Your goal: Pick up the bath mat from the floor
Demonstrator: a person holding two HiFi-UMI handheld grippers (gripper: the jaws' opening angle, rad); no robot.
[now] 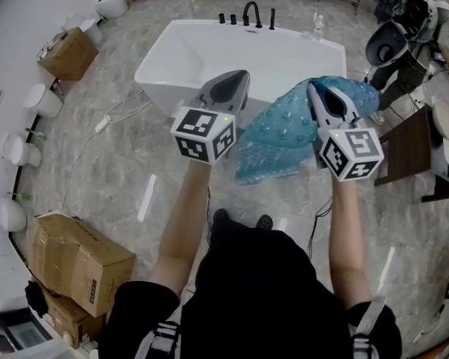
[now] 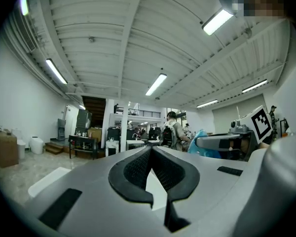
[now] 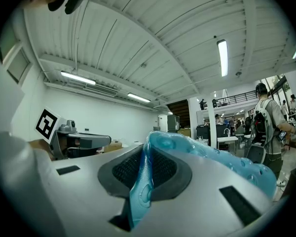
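Grey stone floor is under your feet, with a brown cardboard box close by on your left.

You hold both tools up in front of you. Your left gripper is closed up tight, and it has nothing in it. From its own camera you can see the two black pads meet at the tip of the left gripper, with no thing between them.

Your right gripper is squeezing the blue bath mat. The mat is up off the floor. It hangs down from the jaws and spreads toward your left gripper, near it. In the right gripper view, the right gripper has a bumpy edge of the bath mat pinched between its pads, and the rest flops over the right side.

Past the mat stands a white bathtub with a black tap on its far rim. Far off on the right, a person bends over.
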